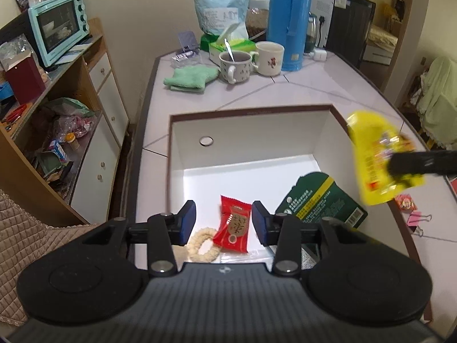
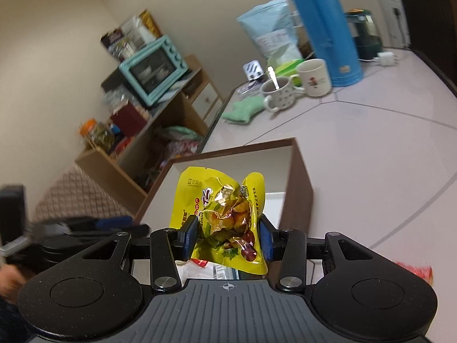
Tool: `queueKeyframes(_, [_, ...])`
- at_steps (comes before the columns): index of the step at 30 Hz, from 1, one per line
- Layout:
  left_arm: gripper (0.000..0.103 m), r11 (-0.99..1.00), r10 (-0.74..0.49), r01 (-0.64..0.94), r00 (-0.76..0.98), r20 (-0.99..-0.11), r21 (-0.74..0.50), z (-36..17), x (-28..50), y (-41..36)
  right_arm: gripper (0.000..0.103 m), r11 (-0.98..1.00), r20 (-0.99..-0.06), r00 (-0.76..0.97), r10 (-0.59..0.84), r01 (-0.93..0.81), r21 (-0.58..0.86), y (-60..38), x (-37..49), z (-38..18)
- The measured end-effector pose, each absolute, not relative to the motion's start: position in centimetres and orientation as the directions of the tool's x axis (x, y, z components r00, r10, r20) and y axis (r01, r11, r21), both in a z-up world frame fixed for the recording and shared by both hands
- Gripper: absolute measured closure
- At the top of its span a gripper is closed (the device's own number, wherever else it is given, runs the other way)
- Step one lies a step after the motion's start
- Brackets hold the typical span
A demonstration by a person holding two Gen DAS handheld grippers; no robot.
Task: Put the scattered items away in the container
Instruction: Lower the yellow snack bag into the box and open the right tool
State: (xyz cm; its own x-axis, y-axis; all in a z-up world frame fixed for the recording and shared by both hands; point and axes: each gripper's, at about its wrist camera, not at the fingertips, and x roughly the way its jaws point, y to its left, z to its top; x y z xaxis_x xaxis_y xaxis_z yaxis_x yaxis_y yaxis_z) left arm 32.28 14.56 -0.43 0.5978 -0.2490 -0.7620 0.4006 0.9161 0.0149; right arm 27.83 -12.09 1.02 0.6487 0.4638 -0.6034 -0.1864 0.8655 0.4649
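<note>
My right gripper (image 2: 228, 238) is clamped on a yellow bag (image 2: 221, 217), one pad on each side squeezing the crinkly middle of it. The bag is up in the air above the box (image 2: 298, 188), roughly over its right-hand wall. From the left wrist view you can see the same bag (image 1: 377, 157) blurred at the right edge, hanging from the dark fingers (image 1: 422, 163) just past the box (image 1: 251, 137) rim.

My left gripper (image 1: 224, 223) is spread apart with nothing between the pads. It sits low over the near end of the box, looking straight in.

Inside the box, on the white floor near my side:
- a red packet (image 1: 232, 227) lying flat, right between my left pads in the view
- a pale ring (image 1: 202, 244), some kind of braided loop, touching the red packet's left edge
- a green pack (image 1: 320, 200) leaning up against the right wall, tilted

Outside the box on the right of the table (image 1: 314, 91) there's a small pink-and-red wrapper (image 1: 405, 201) and a pink clip (image 1: 418, 221) just beside it, both still on the tiles.

Far end of the table has the usual clutter: two mugs (image 1: 251, 61), one with a spoon in it, a blue flask (image 1: 288, 20), a green cloth (image 1: 190, 77). All well apart from the box.

The right wrist view also catches a bit of my left gripper (image 2: 85, 225) at the left edge, blurry.
</note>
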Motion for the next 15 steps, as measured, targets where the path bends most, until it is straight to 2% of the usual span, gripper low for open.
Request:
queueKeyframes(10, [0.064, 0.920, -0.269, 0.392, 0.609, -0.746, -0.013, 0.5, 33.4, 15.9, 0.057, 0.892, -0.667, 0.596, 0.448, -0.253, 0.374, -7.2, 33.5, -1.9])
queueKeyframes(11, [0.064, 0.920, -0.270, 0.391, 0.607, -0.747, -0.015, 0.4, 33.5, 16.0, 0.044, 0.893, -0.666, 0.596, 0.448, -0.259, 0.369, -6.8, 34.0, -2.2])
queueKeyframes(13, [0.064, 0.921, -0.268, 0.388, 0.603, -0.751, -0.017, 0.1, 33.8, 16.1, 0.033, 0.896, -0.651, 0.617, 0.442, -0.271, 0.351, -6.3, 34.8, -2.5])
queueKeyframes(14, [0.064, 0.922, -0.267, 0.386, 0.602, -0.753, -0.018, 0.0, 33.8, 16.1, 0.020, 0.902, -0.645, 0.633, 0.429, -0.272, 0.334, -6.1, 35.1, -2.6])
queueKeyframes(15, [0.064, 0.923, -0.266, 0.385, 0.600, -0.754, -0.019, -0.1, 33.9, 16.1, 0.016, 0.909, -0.641, 0.645, 0.416, -0.271, 0.318, -5.9, 35.4, -2.6])
